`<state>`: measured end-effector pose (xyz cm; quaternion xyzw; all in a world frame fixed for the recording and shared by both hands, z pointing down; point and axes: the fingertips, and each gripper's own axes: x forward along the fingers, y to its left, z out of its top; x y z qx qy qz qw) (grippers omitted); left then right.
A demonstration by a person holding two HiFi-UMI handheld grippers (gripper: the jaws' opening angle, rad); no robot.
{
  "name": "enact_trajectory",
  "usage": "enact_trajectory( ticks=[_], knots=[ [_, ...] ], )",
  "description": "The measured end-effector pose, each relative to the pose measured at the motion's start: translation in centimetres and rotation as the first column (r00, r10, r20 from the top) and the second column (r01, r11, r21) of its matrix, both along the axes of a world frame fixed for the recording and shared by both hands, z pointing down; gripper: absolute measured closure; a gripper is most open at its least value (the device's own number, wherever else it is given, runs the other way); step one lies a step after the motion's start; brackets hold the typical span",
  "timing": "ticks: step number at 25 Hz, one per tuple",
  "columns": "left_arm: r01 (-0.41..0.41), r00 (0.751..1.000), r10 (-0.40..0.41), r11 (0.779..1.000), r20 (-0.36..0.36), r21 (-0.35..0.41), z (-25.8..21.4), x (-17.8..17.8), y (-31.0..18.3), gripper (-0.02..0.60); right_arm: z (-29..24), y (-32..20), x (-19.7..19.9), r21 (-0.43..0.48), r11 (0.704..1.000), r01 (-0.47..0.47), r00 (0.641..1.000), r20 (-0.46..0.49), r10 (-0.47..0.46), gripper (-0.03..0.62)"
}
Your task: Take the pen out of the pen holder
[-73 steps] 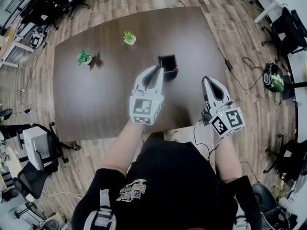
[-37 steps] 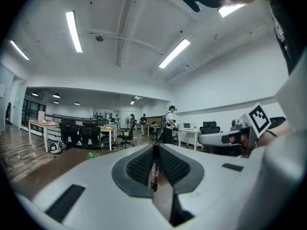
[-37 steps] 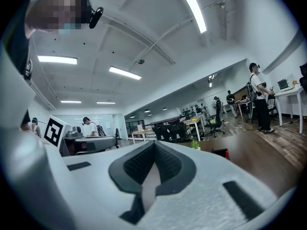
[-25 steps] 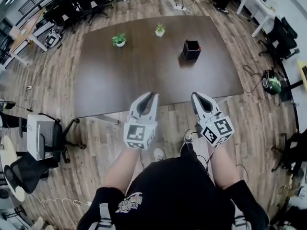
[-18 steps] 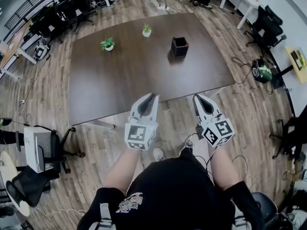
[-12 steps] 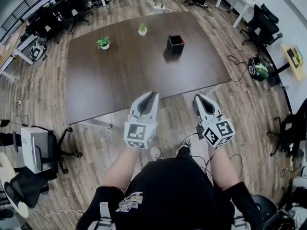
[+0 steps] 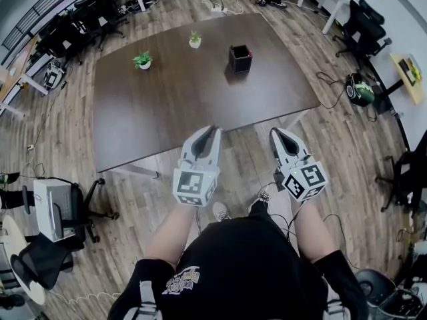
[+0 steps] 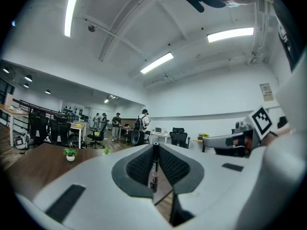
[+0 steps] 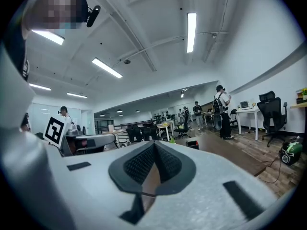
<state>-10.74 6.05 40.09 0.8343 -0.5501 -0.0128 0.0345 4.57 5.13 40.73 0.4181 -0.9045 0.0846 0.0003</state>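
A dark pen [image 8: 154, 169] stands upright between the pads of my left gripper [image 7: 211, 132], which is shut on it. My right gripper [image 7: 276, 134] is shut with nothing in it. I hold both level over the wooden floor, just short of the near edge of the brown table [image 7: 167, 112]. The black pen holder [image 7: 240, 57] stands far ahead on the table's back right part, with something red at its rim. In the right gripper view the pen holder [image 9: 193, 144] shows small beyond the jaws.
Two small potted plants [image 7: 142, 60] [image 7: 194, 39] sit at the back of the table. Office chairs [image 7: 53, 212] stand at the left and desks with chairs [image 7: 367, 25] at the right. Cables and a green device [image 7: 360, 89] lie on the floor. People stand in the distance [image 8: 116, 126].
Since the earliest frame I have backed away from the table, and the left gripper has left the pen holder. Over the last second both grippers drifted a little; the jaws stayed as they were.
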Motion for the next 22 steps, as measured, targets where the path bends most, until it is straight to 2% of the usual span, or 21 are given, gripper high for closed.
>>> enact_trajectory(
  ticks=[22],
  knots=[
    [-0.009, 1.0, 0.009, 1.0, 0.01, 0.016, -0.4, -0.5, 2.4, 0.548, -0.3, 2.4, -0.6, 0.015, 1.0, -0.004, 1.0, 0.005, 0.004, 0.589]
  ],
)
